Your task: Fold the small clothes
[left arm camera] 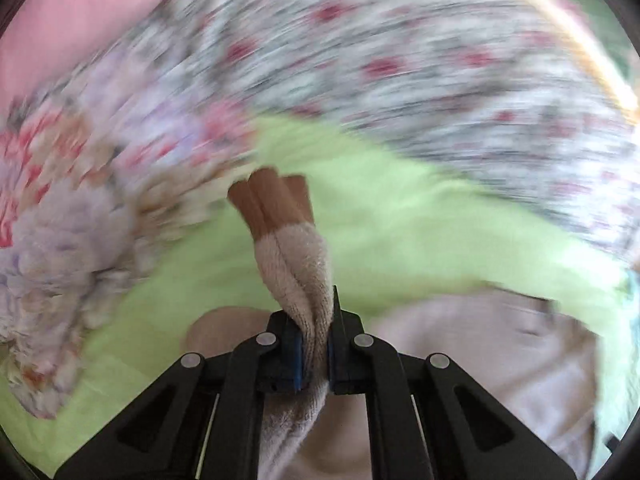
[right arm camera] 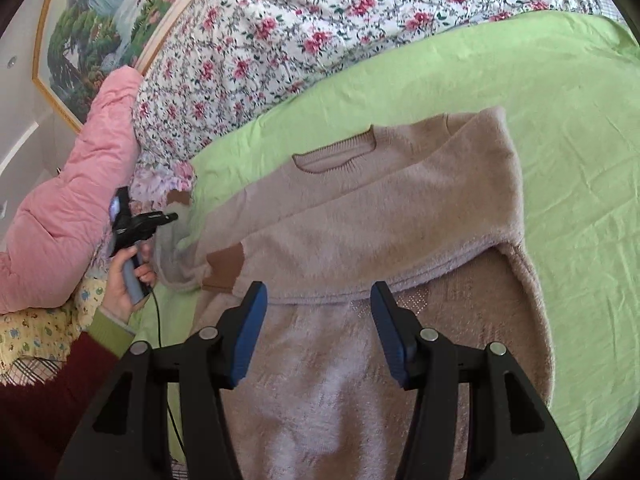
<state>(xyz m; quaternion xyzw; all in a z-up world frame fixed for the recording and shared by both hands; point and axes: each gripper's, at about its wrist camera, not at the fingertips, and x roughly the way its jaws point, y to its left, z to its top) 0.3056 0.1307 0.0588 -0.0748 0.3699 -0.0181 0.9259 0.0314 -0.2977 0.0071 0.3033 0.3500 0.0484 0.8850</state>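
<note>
A fuzzy beige sweater (right arm camera: 360, 216) lies on a green sheet (right arm camera: 560, 140), neck away from me. Its right sleeve is folded across the chest, brown cuff (right arm camera: 226, 260) near the left side. My left gripper (left arm camera: 316, 320) is shut on the other sleeve (left arm camera: 296, 264), whose brown cuff (left arm camera: 272, 196) sticks out past the fingers; the view is motion-blurred. In the right wrist view the left gripper (right arm camera: 168, 218) holds that sleeve (right arm camera: 172, 248) at the sweater's left edge. My right gripper (right arm camera: 318, 300) is open and empty above the sweater's lower body.
A floral quilt (right arm camera: 300, 40) lies beyond the green sheet. A pink padded garment (right arm camera: 80, 184) sits at the left. A framed landscape picture (right arm camera: 100, 20) hangs on the wall. A cable (right arm camera: 158, 320) runs from the left gripper.
</note>
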